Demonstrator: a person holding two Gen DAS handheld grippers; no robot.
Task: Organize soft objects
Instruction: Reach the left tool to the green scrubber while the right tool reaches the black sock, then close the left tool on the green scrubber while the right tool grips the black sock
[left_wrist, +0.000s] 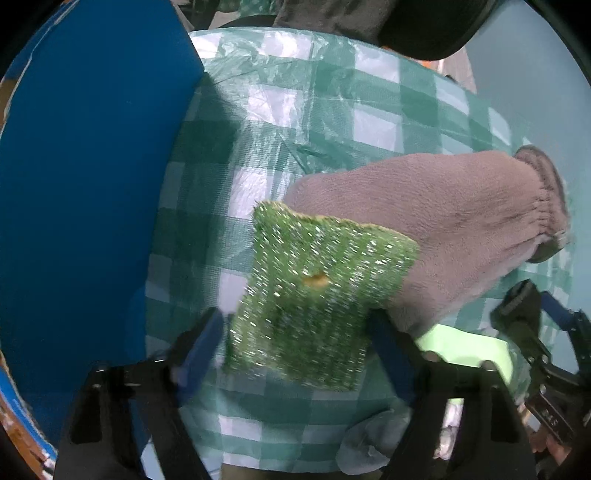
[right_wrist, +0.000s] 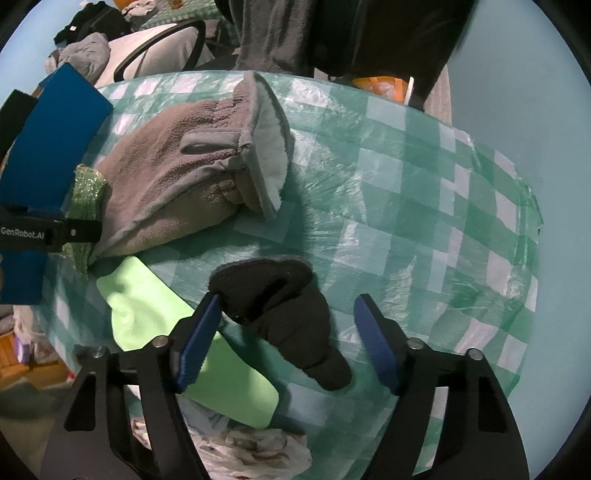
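- Left gripper (left_wrist: 295, 332) straddles the green glittery scrubber (left_wrist: 314, 295) on the checked tablecloth (left_wrist: 332, 110); whether its pads press seems unclear.
- Grey glove (left_wrist: 443, 221) lies just right, touching the scrubber.
- Right gripper (right_wrist: 286, 317), jaws apart, flanks the black mitten (right_wrist: 288, 314); right pad stands clear.

We seem to be in a lived-in home, not a lab or shop. The surface (right_wrist: 424, 177) wears a thin green-and-white checked plastic cover, crinkled and taped. Beyond it we see a chair (right_wrist: 162, 48) heaped with clothes (right_wrist: 85, 51), dark garments (right_wrist: 280, 33) hanging behind, and more crumpled laundry (right_wrist: 255, 450) piled at the near edge.
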